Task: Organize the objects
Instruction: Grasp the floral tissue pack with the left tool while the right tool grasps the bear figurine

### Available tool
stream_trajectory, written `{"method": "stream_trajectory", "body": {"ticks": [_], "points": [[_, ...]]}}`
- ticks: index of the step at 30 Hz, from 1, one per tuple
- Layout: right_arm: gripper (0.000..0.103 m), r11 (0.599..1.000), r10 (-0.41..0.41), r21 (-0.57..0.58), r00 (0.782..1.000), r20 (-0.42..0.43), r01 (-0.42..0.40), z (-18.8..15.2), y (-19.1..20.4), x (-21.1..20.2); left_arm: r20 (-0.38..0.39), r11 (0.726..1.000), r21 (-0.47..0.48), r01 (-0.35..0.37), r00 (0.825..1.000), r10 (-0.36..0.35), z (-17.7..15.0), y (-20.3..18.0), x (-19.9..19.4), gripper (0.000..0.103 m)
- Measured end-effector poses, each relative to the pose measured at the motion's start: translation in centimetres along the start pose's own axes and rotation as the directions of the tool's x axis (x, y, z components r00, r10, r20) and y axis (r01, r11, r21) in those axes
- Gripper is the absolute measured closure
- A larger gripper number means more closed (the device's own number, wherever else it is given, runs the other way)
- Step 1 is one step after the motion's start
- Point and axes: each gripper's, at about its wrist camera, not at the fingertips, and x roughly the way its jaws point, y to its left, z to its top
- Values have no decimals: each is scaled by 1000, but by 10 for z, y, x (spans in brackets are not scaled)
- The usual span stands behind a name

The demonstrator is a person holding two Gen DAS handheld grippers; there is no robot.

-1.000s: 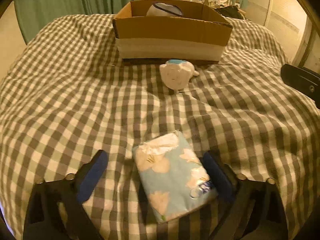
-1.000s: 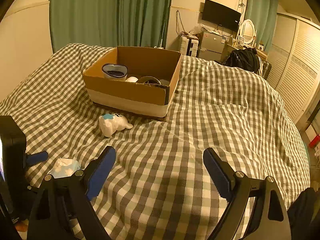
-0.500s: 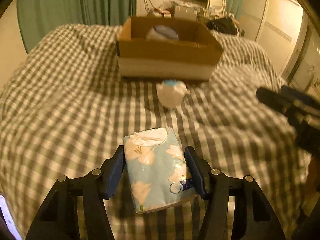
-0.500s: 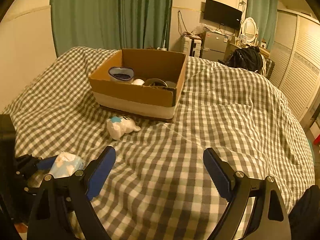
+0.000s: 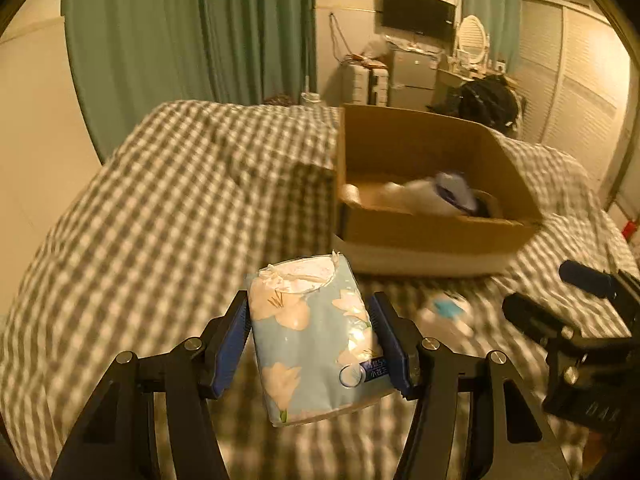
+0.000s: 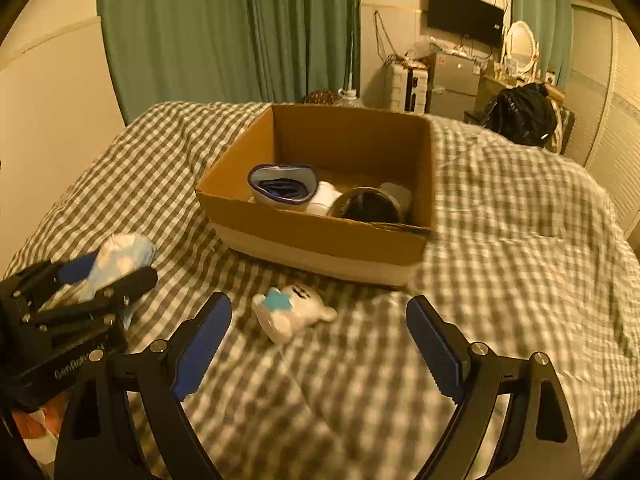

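My left gripper (image 5: 312, 340) is shut on a light blue flowered tissue pack (image 5: 316, 336) and holds it above the checked bed cover. It also shows in the right wrist view (image 6: 120, 260) at the left. A cardboard box (image 5: 432, 236) stands ahead to the right, with a blue-rimmed cup (image 6: 280, 188) and a dark round tin (image 6: 368, 208) inside. A small white figurine with a blue patch (image 6: 288, 312) lies on the cover in front of the box. My right gripper (image 6: 320, 340) is open and empty, just before the figurine.
The checked bed cover (image 6: 520, 260) spreads all around the box. Green curtains (image 6: 224, 32) hang behind the bed. A TV (image 6: 464, 20), drawers and a dark bag (image 6: 520, 116) stand at the back right, off the bed.
My left gripper closed on the tissue pack and lifted it off the cover, swinging left of the box. My right gripper moved forward toward the figurine and stayed open.
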Motion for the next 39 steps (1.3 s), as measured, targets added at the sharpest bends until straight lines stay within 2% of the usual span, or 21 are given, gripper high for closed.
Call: {"method": "stream_trajectory", "body": {"ticks": [4, 7, 10, 18, 20, 23, 24, 31, 39], "points": [[14, 1000, 9, -19, 999, -42, -10, 8, 8, 32, 24, 999, 20, -46, 999, 45, 9, 10, 12, 42], [14, 999, 13, -48, 997, -81, -17, 8, 15, 57, 33, 997, 50, -55, 998, 53, 10, 14, 16, 42], [14, 996, -6, -90, 993, -117, -5, 4, 20, 80, 25, 998, 44, -49, 999, 48, 10, 20, 20, 42], [14, 993, 18, -114, 978, -207, -43, -8, 28, 111, 12, 998, 53, -24, 1000, 24, 6, 18, 20, 42], [24, 991, 15, -126, 974, -226, -44, -12, 30, 114, 16, 998, 57, -24, 1000, 23, 4, 16, 15, 42], [33, 989, 13, -138, 971, -238, -47, -15, 33, 114, 17, 998, 62, -20, 1000, 19, 1, 12, 9, 42], [39, 989, 9, -141, 971, -238, -44, -16, 33, 113, 16, 998, 62, -19, 1000, 18, 0, 11, 6, 42], [39, 990, 12, -138, 980, -196, -40, -24, 33, 92, 19, 998, 57, -28, 999, 27, -4, 9, -11, 42], [39, 990, 20, -140, 998, -60, -28, -18, 33, 21, 44, 996, 85, -4, 999, 1, 0, -8, -41, 42]]}}
